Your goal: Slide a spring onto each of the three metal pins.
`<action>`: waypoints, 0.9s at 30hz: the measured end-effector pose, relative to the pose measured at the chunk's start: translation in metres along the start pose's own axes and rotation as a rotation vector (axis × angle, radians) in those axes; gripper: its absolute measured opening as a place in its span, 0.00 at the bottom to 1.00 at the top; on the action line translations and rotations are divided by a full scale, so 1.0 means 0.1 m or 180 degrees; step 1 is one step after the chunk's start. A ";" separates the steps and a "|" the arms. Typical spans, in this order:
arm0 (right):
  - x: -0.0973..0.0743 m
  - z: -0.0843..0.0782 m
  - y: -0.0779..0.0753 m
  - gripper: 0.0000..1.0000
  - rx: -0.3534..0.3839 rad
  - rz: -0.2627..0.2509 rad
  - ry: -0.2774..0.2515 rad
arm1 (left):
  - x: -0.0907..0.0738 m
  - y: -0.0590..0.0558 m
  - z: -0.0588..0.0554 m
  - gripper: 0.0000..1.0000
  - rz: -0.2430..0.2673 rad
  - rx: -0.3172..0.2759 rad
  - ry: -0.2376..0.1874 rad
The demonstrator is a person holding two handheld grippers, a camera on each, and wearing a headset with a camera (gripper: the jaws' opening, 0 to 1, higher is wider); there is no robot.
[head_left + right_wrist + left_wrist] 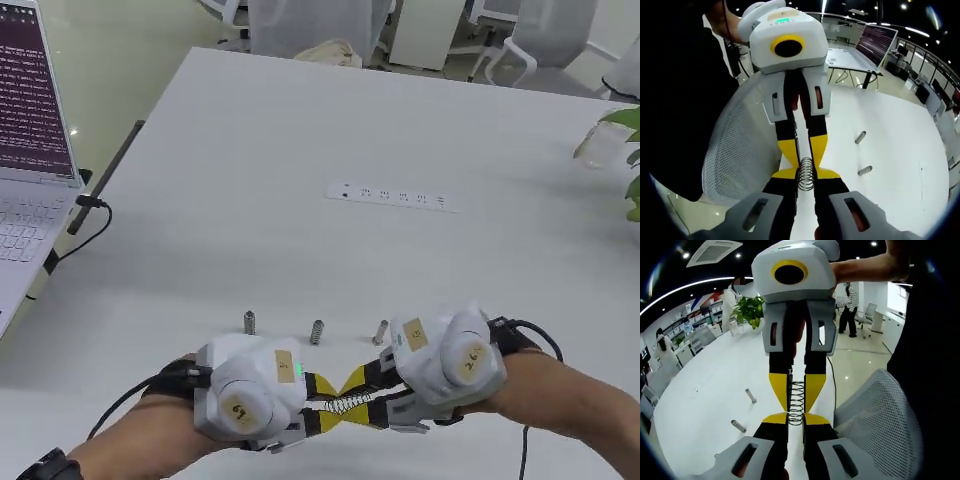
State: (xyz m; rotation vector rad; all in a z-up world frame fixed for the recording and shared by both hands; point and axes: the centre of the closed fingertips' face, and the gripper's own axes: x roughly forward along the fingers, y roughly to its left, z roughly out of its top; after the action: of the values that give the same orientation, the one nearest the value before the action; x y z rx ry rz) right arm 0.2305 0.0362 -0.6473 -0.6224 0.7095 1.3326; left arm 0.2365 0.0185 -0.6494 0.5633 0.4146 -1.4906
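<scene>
Just above the white table, the left gripper and right gripper meet tip to tip, near three metal pins, each pinched almost closed on one end of a spring. Likely best: one releases, the other lines the coil up with a pin.
</scene>
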 end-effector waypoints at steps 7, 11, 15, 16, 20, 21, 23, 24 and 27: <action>-0.02 -0.06 -0.01 0.09 -0.0024 0.0026 0.0124 | 0.07 -0.02 0.01 0.03 0.0016 0.0006 -0.0016; -0.03 -0.09 0.00 0.09 0.0014 0.0025 0.0168 | 0.10 -0.02 0.03 0.03 0.0012 -0.0001 -0.0017; -0.05 -0.15 0.00 0.09 0.0021 0.0015 0.0230 | 0.13 -0.03 0.03 0.03 0.0008 0.0015 -0.0007; -0.05 -0.16 0.01 0.09 0.0021 0.0018 0.0245 | 0.13 -0.03 0.04 0.04 0.0008 0.0008 -0.0013; -0.06 -0.18 0.01 0.09 0.0017 0.0009 0.0271 | 0.16 -0.04 0.06 0.03 -0.0011 0.0019 -0.0015; -0.06 -0.17 0.01 0.09 0.0012 0.0007 0.0275 | 0.17 -0.05 0.06 0.03 -0.0016 0.0028 -0.0016; -0.06 -0.17 0.02 0.09 0.0010 0.0012 0.0283 | 0.19 -0.06 0.05 0.03 -0.0024 0.0066 0.0010; -0.06 -0.18 0.02 0.09 0.0003 0.0011 0.0296 | 0.20 -0.06 0.05 0.03 -0.0018 0.0084 0.0029; -0.06 -0.18 0.02 0.09 -0.0001 0.0015 0.0315 | 0.20 -0.06 0.05 0.03 -0.0031 0.0096 0.0045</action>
State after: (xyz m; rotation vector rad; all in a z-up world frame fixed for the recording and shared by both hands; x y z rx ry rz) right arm 0.2262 0.0187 -0.6542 -0.6908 0.7913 1.3133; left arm 0.2311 -0.0005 -0.6572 0.5966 0.4069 -1.5050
